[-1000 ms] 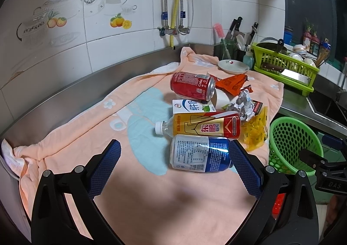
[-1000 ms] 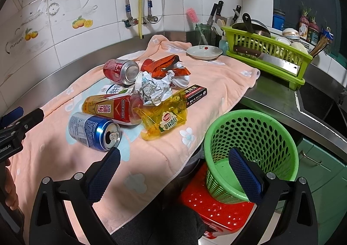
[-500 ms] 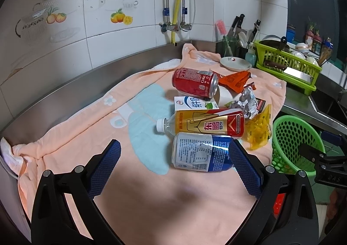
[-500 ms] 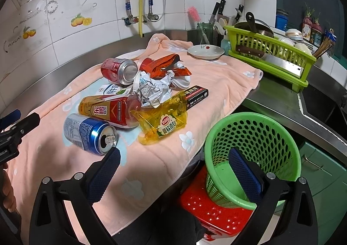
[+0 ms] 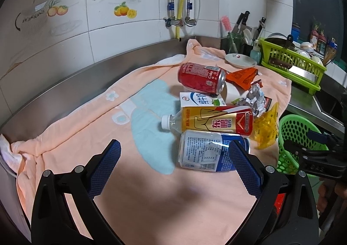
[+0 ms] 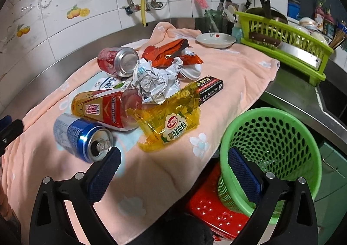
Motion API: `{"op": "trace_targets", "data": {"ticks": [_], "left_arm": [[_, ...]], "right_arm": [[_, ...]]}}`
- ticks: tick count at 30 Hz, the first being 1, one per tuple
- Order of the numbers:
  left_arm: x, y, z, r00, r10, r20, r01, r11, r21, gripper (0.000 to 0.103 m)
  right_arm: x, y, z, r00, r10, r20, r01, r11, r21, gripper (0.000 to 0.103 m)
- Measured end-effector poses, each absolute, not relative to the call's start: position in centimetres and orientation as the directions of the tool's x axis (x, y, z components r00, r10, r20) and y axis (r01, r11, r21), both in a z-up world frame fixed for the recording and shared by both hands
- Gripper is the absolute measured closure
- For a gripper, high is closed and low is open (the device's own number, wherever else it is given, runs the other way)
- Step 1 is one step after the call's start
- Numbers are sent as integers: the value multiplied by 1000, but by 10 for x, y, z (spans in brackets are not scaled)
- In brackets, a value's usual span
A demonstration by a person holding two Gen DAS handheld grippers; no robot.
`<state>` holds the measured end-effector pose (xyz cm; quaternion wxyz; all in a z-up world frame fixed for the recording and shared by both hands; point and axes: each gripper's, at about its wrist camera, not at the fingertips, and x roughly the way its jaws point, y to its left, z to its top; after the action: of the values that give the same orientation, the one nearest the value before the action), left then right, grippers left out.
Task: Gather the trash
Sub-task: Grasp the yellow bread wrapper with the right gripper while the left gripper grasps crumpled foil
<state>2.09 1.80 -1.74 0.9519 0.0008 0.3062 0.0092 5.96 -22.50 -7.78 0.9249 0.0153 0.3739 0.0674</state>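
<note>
peach towel (image 5: 91,119) over steel counter (image 5: 65,84), tiled wall (image 5: 130,28) behind

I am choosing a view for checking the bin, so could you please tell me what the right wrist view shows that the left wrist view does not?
Only the right wrist view shows the red perforated plastic stool under the green mesh plastic basket. Only the left wrist view shows the clear bottle's white cap. Both show the blue aluminium can, the yellow plastic wrapper and the peach towel.
</note>
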Motion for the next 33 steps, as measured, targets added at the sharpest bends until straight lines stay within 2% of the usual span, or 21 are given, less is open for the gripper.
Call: {"op": "trace_targets", "data": {"ticks": [13, 19, 21, 22, 27, 29, 33], "left_arm": [[32, 28, -23, 802, 20, -597, -28, 1000, -3, 5], [44, 23, -14, 809, -16, -587, 7, 1000, -16, 5], [50, 19, -9, 814, -43, -579, 32, 999, -28, 5], [53, 15, -6, 817, -59, -574, 48, 998, -34, 5], [73, -4, 3, 812, -141, -566, 131, 990, -58, 5], [82, -16, 5, 803, -188, -566, 179, 981, -72, 5], [99, -47, 5, 767, -280, -578, 290, 954, -78, 6]], "right_arm": [[117, -222, -107, 662, 154, -734, -97, 988, 120, 7], [134, -227, -117, 649, 168, -742, -90, 985, 145, 8], [137, -226, -117, 653, 172, -737, -102, 985, 140, 13], [137, -225, -117, 652, 176, -738, -112, 984, 135, 21], [137, -228, -118, 652, 191, -733, -122, 982, 148, 33], [135, -231, -118, 653, 206, -729, -124, 978, 165, 44], [131, -238, -118, 656, 230, -719, -124, 972, 198, 48]]}}
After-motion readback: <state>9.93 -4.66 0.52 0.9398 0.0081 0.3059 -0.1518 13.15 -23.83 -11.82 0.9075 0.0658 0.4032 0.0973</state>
